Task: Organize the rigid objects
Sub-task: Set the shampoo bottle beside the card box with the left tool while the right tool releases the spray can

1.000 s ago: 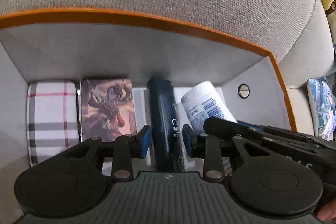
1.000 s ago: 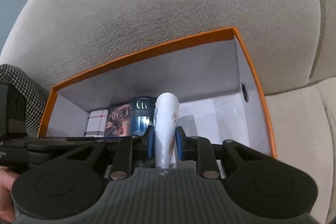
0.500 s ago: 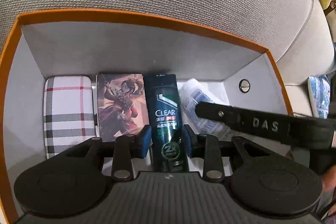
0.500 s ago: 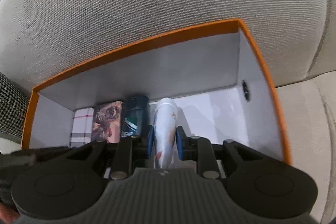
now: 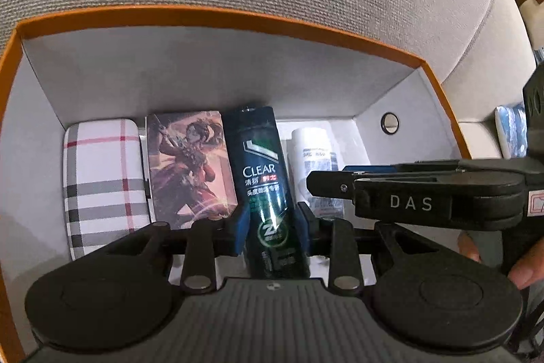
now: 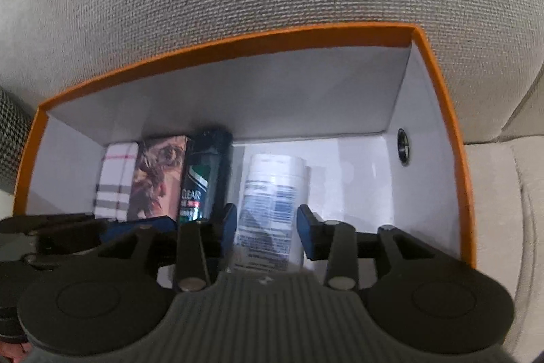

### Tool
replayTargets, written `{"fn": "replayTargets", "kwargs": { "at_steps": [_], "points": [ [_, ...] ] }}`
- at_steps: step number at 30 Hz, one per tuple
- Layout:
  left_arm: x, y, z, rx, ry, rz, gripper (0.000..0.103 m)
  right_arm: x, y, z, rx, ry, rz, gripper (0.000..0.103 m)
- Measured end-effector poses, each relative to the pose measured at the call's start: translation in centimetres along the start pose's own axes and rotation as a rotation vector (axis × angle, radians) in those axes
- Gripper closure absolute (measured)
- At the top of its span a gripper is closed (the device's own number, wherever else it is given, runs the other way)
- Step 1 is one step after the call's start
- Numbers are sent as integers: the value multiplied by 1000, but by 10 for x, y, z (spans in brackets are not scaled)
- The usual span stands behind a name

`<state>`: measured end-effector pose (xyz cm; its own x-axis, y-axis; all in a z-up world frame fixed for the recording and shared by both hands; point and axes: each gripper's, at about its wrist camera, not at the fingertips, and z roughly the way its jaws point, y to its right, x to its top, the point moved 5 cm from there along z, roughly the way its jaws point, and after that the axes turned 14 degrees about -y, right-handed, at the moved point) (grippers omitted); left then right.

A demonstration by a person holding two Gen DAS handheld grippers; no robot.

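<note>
Left gripper (image 5: 272, 223): squeezes the dark CLEAR shampoo bottle (image 5: 263, 179), middle of the orange box (image 5: 217, 14).
Right gripper (image 6: 267, 227): jaws opening, pads off the white bottle (image 6: 272, 203) between them, lower middle.

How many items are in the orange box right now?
4, in a row: plaid case far left, illustrated card box, dark CLEAR shampoo bottle, then white labelled bottle. Anything under the grippers may be hidden.

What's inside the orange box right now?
Inside the orange box, side by side: a plaid case, an illustrated box, a dark Clear bottle in the left claw, and a white bottle. Both claws hide the near floor.
</note>
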<state>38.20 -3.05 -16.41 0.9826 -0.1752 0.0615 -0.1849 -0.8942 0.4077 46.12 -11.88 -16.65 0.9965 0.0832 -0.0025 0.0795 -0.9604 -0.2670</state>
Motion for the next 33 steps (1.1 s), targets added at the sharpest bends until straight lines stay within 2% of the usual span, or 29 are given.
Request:
{"fn": "replayTargets", "kwargs": {
  "at_steps": [7,9,10,11,15,20,25,27,30,33],
  "points": [
    [-5,-2,4,-5,-8,2,68,1,-8,14,-33,-41,-34,57],
    [-6,-4,0,5,0,7,68,1,-11,17,-36,-25,-47,65],
    [-5,-3,-2,12,11,14,68,1,-13,16,-34,-14,-51,75],
    [-5,-2,-5,22,20,23,68,3,-14,16,-34,-8,-50,79],
    [-4,1,-10,58,46,42,68,10,-16,19,-12,0,-42,79],
    [-3,2,-5,70,38,33,68,18,-24,25,-33,31,-68,79],
    [-6,4,-5,75,41,20,68,19,-28,25,-33,23,-59,79],
    [-10,6,-9,69,51,19,68,16,-30,16,-42,35,-59,79],
    [-14,5,-25,23,74,16,68,10,-32,1,-45,58,-64,80],
    [-23,16,-43,32,115,38,68,-1,-42,-18,-44,93,-84,80]
  ]
}}
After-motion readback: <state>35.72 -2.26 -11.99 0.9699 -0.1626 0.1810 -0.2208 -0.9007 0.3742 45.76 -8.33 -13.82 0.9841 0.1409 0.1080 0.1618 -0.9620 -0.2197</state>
